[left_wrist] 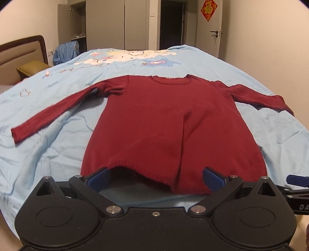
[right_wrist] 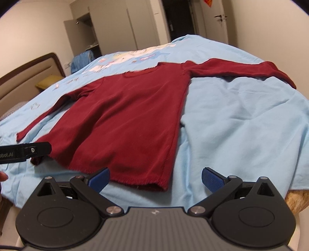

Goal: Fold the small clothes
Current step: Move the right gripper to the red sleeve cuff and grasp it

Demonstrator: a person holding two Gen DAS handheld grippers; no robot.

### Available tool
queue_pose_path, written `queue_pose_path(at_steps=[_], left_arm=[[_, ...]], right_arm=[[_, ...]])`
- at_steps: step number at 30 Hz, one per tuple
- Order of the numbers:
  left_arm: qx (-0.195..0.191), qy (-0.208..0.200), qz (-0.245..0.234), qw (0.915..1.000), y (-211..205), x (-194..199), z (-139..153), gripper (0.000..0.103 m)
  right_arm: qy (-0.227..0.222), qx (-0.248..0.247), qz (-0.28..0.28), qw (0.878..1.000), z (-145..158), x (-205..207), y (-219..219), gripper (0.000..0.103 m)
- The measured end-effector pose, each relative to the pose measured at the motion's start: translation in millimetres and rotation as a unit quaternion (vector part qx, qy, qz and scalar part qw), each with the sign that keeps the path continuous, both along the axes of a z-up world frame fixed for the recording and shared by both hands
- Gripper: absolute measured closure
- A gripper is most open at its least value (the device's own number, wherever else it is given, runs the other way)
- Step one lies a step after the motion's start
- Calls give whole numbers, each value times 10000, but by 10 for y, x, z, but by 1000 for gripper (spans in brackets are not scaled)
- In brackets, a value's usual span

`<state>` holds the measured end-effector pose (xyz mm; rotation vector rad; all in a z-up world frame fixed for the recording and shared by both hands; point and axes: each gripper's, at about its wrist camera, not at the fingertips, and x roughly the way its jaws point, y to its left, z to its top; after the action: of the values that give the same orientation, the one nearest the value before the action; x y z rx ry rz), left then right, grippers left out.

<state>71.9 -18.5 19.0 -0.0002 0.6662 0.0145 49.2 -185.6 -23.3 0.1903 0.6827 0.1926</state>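
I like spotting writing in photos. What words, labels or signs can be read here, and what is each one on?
"福": red diamond door hanging.
"DA", cut off by the frame edge: black arm of the right gripper.
"obot.AI", start cut off: black body of the left gripper.
Cursive lettering printed on the blue bedsheet: too blurred to read.
Red neck label in the sweater: unreadable.

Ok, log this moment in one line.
sweater flat on bedsheet, sleeves out | left hand-held gripper open at hem | right hand-held gripper open at hem corner | unfolded

A home bedroom: a bed (left_wrist: 58, 108) under a light-blue printed sheet, a padded headboard (left_wrist: 23, 52) at its left, wardrobes (left_wrist: 115, 25) and doors (left_wrist: 208, 29) beyond it.
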Motion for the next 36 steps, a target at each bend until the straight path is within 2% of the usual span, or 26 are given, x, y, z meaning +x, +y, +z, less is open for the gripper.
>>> queue_pose_path(at_steps=[4,19,29,36], left_arm=[[172,18,1,9999,-70,203,77,1],[251,230,-275,9990,-430,844,95,1],[209,620,-522,9965,-729,1194,-78,1],[152,948,-699,9929,-911,1354,-280,1]], right_arm=[[-120,34,-257,9996,9,52,-99,0],[-538,280,-1386,9885,79,534,-861,0],[-465,431,-1629,9846,4,859,-1351,0],[-525,315,-1976,9784,7,1206,-1756,0]])
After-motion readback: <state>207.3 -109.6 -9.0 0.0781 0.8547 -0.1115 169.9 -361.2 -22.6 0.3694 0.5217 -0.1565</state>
